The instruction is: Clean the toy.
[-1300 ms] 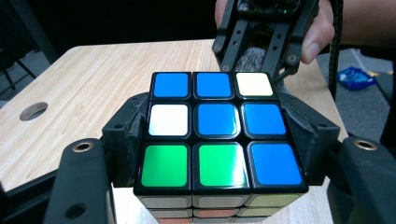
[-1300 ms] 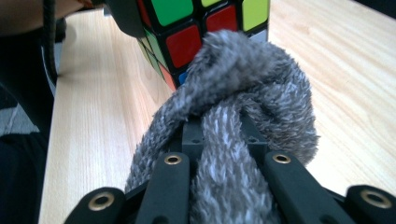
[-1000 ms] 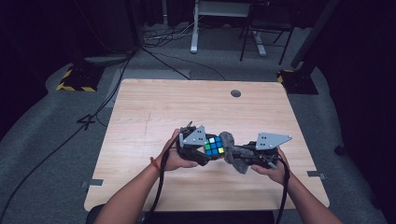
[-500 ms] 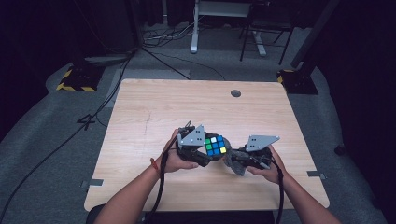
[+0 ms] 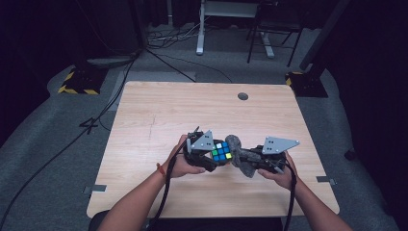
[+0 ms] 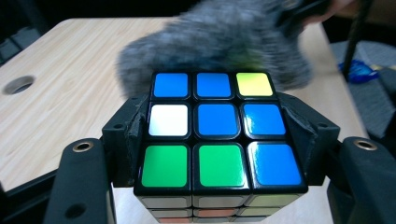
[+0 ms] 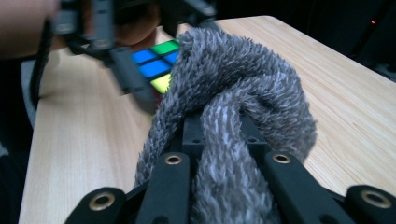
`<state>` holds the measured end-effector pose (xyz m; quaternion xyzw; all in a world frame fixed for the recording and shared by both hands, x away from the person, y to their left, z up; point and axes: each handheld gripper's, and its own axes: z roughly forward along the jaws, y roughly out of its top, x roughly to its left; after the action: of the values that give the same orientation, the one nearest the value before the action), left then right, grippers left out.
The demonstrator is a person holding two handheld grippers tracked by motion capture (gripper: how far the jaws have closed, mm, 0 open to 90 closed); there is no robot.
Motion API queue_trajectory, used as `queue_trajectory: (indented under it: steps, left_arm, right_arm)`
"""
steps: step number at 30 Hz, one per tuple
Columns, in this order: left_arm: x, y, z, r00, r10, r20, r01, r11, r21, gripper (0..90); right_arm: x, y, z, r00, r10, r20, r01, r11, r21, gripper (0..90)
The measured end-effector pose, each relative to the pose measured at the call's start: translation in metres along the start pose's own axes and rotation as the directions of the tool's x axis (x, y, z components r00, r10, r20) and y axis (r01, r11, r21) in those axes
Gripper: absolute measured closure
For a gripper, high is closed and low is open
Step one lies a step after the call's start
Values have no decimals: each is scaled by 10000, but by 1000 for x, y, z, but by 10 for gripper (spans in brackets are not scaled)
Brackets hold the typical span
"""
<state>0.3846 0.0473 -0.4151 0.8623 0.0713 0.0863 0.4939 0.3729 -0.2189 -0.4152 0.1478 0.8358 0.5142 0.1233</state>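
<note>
cube first, since we're going left to right: the left hand-held gripper [image 5: 214, 159] is clamped on a rubik's cube [image 5: 221, 151], pads pressing its two opposite sides, and we're holding it just above the desk [image 5: 159, 120] near the front edge. in the left gripper view the cube [image 6: 219, 133] sits square between the black jaws with its mostly blue face turned up, green along the near row, one white and one yellow sticker.

right next to it on the far right side is the fuzzy grey cloth [image 5: 239, 155], bunched up and pinched in the right hand-held gripper [image 5: 250, 161], which is closed tight on it. the cloth's long axis runs roughly along the right gripper's jaws, pointing left toward the cube, and the wad at the tip looks like it's touching or just about touching the cube's right edge. from the right gripper view the cloth [image 7: 233, 116] bulges past the jaws and the cube [image 7: 156, 63] peeks out beyond it, up and to the left.

so the thing the next move hangs on, we reckon: cloth lies straight right of the cube, same height, and the right hand is the one to sweep it over that top face while the left just holds steady.
</note>
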Motion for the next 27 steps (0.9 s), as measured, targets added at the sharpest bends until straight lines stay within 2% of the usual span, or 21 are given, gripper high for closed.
queue_trajectory:
  steps: [2, 4, 6, 8, 10, 13, 16, 19, 23, 26, 27]
  left_arm:
    - [-5, 2, 1, 9999, 105, 136, -105, 9999, -52, 337]
    - [-10, 5, 1, 9994, 331, 122, -331, 9995, -13, 337]
    - [-12, 7, -1, 9991, 363, 204, -361, 9993, -123, 337]
    - [-11, 9, -5, 9990, 450, 68, -449, 9988, -187, 337]
    - [-8, 9, -10, 9995, 327, 19, -326, 9989, -351, 337]
    - [-3, 8, -15, 9993, 266, -264, -276, 9990, -358, 337]
    - [2, 5, -18, 9988, 93, -478, -107, 9995, -309, 337]
    - [6, 3, -19, 9977, 120, -669, -132, 9997, -182, 337]
    - [8, 1, -18, 9973, 60, -730, -67, 9999, -88, 338]
    - [10, -1, -16, 9967, 175, -791, -164, 9998, 149, 337]
    - [12, -3, -15, 9964, 36, -844, -26, 9999, 128, 338]
  right_arm:
    - [-4, -2, 1, 9998, 99, 158, -100, 9999, 69, 781]
    - [-5, -4, 3, 9999, 119, 118, -122, 9995, 294, 780]
    - [-5, -5, 5, 10000, 94, 30, -96, 9978, 649, 780]
    - [-5, -6, 7, 9999, 108, -45, -104, 9963, 850, 780]
    - [-4, -7, 11, 9997, 108, -232, -79, 9927, 1206, 779]
    - [-2, -8, 15, 9991, 50, -431, 9, 9906, 1366, 778]
    - [0, -7, 16, 9982, 60, -589, 19, 9911, 1333, 778]
    - [-1, -6, 13, 9975, 102, -705, -27, 9944, 1057, 777]
    - [-2, -4, 9, 9982, 112, -596, -62, 9964, 846, 776]
    - [-3, -4, 7, 9987, 111, -492, -74, 9972, 751, 776]
    - [-4, -4, 6, 9990, 101, -425, -69, 9973, 736, 776]
